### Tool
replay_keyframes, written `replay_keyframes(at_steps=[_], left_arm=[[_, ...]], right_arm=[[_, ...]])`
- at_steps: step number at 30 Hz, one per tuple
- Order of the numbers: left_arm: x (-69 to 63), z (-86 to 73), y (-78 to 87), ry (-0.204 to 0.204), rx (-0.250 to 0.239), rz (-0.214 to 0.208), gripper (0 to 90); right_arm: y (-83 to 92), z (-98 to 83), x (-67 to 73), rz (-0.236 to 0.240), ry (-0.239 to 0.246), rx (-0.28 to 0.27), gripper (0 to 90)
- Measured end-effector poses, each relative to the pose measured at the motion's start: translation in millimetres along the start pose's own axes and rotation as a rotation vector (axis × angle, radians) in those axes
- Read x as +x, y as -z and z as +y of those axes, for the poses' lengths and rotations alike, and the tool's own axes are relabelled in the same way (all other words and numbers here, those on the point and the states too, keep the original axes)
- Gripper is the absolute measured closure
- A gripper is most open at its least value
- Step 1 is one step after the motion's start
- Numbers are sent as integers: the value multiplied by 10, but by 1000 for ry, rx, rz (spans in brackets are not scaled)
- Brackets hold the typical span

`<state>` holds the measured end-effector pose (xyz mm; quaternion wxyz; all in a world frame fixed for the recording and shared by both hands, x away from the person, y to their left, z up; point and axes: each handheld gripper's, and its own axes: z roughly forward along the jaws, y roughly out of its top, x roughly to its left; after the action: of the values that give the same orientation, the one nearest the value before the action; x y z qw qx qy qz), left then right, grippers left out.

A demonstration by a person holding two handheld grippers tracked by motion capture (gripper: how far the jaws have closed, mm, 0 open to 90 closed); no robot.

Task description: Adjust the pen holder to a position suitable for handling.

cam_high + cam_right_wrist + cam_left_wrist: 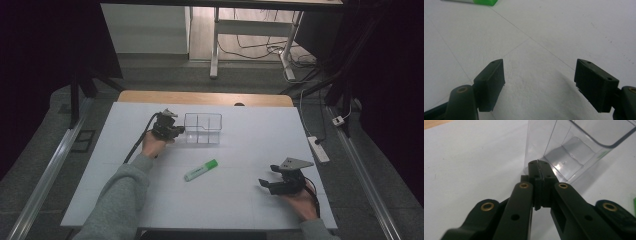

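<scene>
White tabletop: our left tongs pinch the clear box wall to drag it; right tongs wait open, marker ahead

High view: fixed above near edge of white table, facing forward and down, far enough to take in whole tabletop plus floor behind at top of frame. Left gripper view: rides left gripper, low, looking along pressed-together jaws, very close to clear divided box at upper right; same box at centre of high view. Right gripper view: rides right gripper, skimming tabletop between spread jaws; green highlighter at top left edge, mid-frame from above.
</scene>
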<state>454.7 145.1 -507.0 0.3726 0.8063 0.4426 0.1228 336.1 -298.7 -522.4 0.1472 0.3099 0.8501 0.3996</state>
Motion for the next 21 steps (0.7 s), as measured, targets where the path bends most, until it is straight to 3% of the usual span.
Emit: replay_keyframes(at_steps=[6, 10, 14, 17, 21], left_arm=[[-7, 9, -24, 9, -3, -18, 890], [-20, 12, -10, -5, -2, -1, 890], [-25, 22, 61, -12, -3, 22, 890], [-53, 17, 134, -45, -3, 39, 890], [-83, -18, 228, -57, -16, 34, 887]], right_arm=[[-2, -9, -7, 2, -7, -4, 239], [7, -6, -9, 1, -8, -3, 239], [28, 1, -3, -2, -7, -7, 239], [35, -2, -14, -6, -9, -9, 239], [33, 0, -11, -4, -7, -8, 239]])
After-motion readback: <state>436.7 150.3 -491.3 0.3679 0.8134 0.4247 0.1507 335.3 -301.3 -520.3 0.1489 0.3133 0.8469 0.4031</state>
